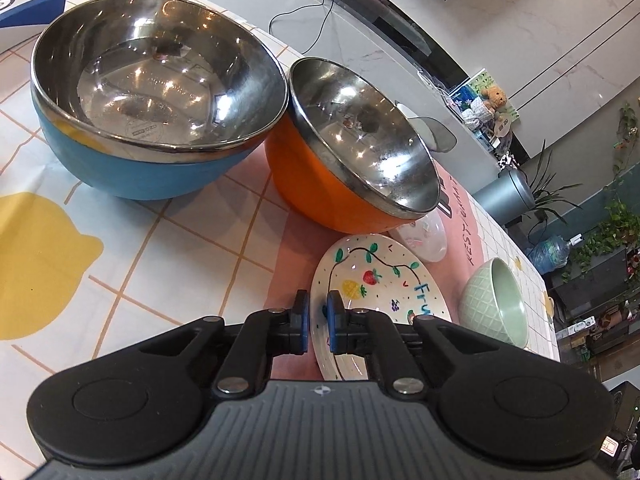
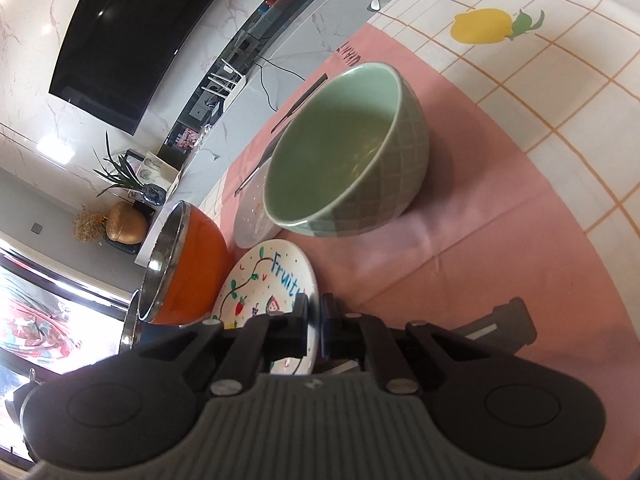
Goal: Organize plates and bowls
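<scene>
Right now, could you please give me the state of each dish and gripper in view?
fruit plate: gripped at opposite rims by both grippers.
left gripper: shut on it.
right gripper: shut on it.
blue bowl: upright, empty.
orange bowl: tilted, empty.
green bowl: upright, empty.

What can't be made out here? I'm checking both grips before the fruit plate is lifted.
- Fruit plate: near edge hidden by the left gripper; likewise behind the right gripper.
- Small white dish: mostly behind the green bowl.
- Blue bowl: only a sliver in the right wrist view, behind the orange bowl.
</scene>
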`<state>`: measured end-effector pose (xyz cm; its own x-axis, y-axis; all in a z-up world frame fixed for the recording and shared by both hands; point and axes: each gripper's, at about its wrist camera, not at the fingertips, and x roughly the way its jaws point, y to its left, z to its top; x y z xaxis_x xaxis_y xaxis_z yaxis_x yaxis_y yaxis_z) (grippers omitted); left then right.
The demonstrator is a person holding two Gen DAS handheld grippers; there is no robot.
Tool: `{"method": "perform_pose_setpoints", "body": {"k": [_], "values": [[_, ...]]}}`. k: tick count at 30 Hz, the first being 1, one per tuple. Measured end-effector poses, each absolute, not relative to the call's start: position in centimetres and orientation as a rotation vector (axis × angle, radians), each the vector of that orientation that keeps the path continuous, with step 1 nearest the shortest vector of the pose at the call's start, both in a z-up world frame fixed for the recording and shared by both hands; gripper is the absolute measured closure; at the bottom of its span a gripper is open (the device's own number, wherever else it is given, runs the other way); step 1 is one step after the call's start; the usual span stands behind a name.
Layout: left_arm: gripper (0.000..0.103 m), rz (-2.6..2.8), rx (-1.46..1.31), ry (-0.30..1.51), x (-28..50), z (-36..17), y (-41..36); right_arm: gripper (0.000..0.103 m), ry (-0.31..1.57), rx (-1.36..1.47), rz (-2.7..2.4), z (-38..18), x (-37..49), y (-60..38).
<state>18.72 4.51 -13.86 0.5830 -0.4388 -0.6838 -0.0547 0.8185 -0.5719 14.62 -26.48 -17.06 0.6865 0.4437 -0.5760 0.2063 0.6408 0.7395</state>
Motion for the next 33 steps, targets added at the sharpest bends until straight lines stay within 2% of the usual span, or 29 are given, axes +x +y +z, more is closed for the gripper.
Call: {"method": "perform_pose_setpoints", "body": {"k": [17,33], "values": [[0.094,-0.229,-0.582,0.89,16.3,-12.1,5.0,0.1,0.814,0.873,0.182,-15.3,13.6,-26.1],[0.094,-0.215,-0.612,0.857,6.7,-10.2,6.8,0.1,0.827,0.869,0.26,-13.1,6.0,-25.4]]}}
